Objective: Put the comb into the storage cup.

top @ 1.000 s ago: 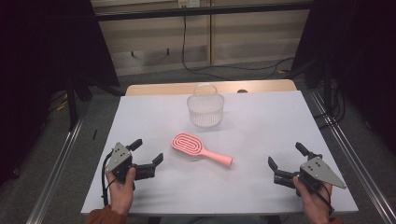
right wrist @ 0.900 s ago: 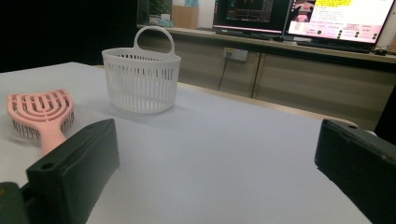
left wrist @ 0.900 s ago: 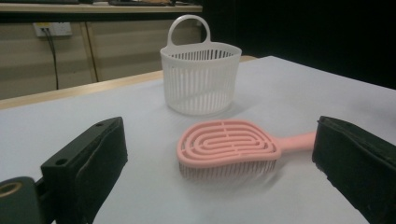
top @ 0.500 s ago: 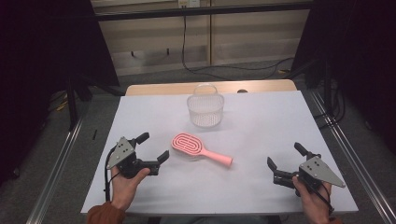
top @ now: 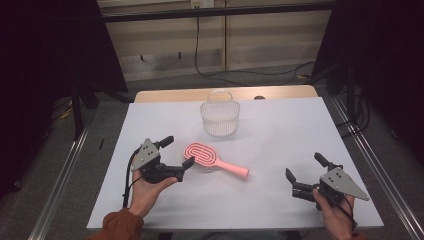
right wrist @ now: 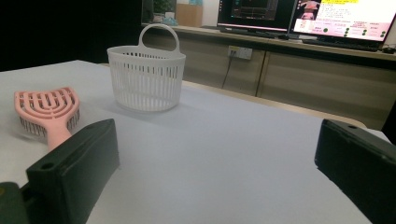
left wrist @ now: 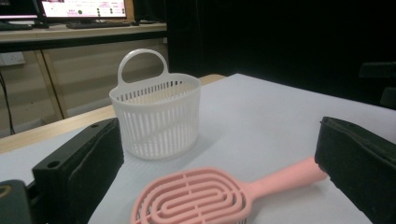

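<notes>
The flat pink plastic hairbrush (top: 212,160) lies mid-tabletop (top: 280,135), bristles hidden beneath it, handle tip cut off behind a finger in the left gripper view. The left gripper (top: 176,153), fingers spread, flanks its head without touching. The right gripper (top: 306,168) rests released, well apart.

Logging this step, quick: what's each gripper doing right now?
Left gripper: open, holding nothing, jaws beside the pink brush.
Right gripper: open, empty, above the table.
</notes>
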`<action>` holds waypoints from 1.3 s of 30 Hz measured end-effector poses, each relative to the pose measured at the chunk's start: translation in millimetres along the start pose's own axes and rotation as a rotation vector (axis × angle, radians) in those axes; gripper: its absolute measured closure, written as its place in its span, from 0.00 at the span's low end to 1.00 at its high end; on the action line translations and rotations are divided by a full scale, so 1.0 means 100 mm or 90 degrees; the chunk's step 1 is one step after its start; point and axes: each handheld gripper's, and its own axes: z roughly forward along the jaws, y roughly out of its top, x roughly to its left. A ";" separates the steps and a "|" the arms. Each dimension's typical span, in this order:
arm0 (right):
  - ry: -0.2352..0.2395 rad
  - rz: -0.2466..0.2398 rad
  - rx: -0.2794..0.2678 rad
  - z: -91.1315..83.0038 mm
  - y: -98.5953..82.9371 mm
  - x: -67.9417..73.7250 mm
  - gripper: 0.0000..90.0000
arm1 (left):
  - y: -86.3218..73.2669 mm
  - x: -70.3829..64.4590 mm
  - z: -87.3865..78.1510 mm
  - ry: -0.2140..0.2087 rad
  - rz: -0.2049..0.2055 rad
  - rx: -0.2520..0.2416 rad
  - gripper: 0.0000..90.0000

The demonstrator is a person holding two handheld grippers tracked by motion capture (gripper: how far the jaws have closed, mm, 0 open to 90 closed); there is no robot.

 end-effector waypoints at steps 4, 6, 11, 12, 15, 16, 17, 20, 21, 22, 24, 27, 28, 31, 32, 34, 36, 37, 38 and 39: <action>-0.001 0.000 0.001 0.00 0.00 0.00 0.00 | 0.05 0.00 0.10 -0.001 -0.011 0.007 0.01; 0.001 -0.001 0.000 0.00 0.00 0.00 0.00 | 0.08 -0.01 0.15 0.004 0.001 -0.002 0.02; 0.001 0.001 0.001 0.00 0.00 0.00 0.00 | 0.13 0.01 0.27 0.005 0.032 -0.012 0.02; 0.001 0.001 0.001 0.00 0.00 0.00 0.00 | 0.13 0.01 0.27 0.005 0.032 -0.012 0.02; 0.000 0.000 0.001 0.00 0.00 0.00 0.00 | 0.17 0.04 0.35 0.013 0.055 -0.026 0.02; 0.001 0.001 0.001 0.00 0.00 0.00 0.00 | 0.17 0.04 0.35 0.013 0.055 -0.026 0.02; 0.001 0.001 0.001 0.00 0.00 0.00 0.00 | 0.19 0.05 0.38 0.013 0.056 -0.028 0.02; 0.001 0.000 0.001 0.00 0.00 0.00 0.00 | 0.23 0.09 0.44 0.021 0.057 -0.032 0.02; 0.003 0.002 0.001 0.00 0.00 0.00 0.00 | 0.24 0.12 0.48 0.026 0.058 -0.035 0.02; 0.004 0.002 0.001 0.00 0.00 0.00 0.00 | 0.24 0.12 0.48 0.026 0.058 -0.035 0.02; 0.004 0.002 0.001 0.00 0.00 0.00 0.00 | 0.24 0.14 0.54 0.028 0.054 -0.044 0.02; 0.007 0.007 0.004 0.01 0.00 0.00 0.00 | 0.21 0.18 0.60 0.031 0.040 -0.053 0.05; 0.006 0.007 0.004 0.00 0.00 0.00 0.00 | 0.19 0.20 0.63 0.035 0.041 -0.050 0.05; 0.005 0.005 0.002 0.00 0.00 0.00 0.00 | 0.16 0.22 0.65 0.036 0.043 -0.048 0.05; 0.006 0.006 0.002 0.00 0.00 0.00 0.00 | 0.15 0.22 0.66 0.039 0.043 -0.041 0.05; 0.004 0.006 0.002 0.00 0.00 0.00 0.00 | 0.13 0.23 0.67 0.027 0.038 -0.037 0.09; 0.005 0.005 0.002 0.00 0.00 0.00 0.00 | 0.12 0.22 0.67 0.025 0.039 -0.036 0.12; 0.005 0.005 0.003 0.00 0.00 0.00 0.00 | 0.12 0.22 0.67 0.029 0.039 -0.035 0.13; 0.006 0.005 0.003 0.00 0.00 0.00 0.00 | 0.12 0.22 0.67 0.021 0.034 -0.037 0.19; 0.007 0.004 0.003 0.00 -0.01 0.00 0.00 | 0.12 0.22 0.67 0.014 0.034 -0.040 0.23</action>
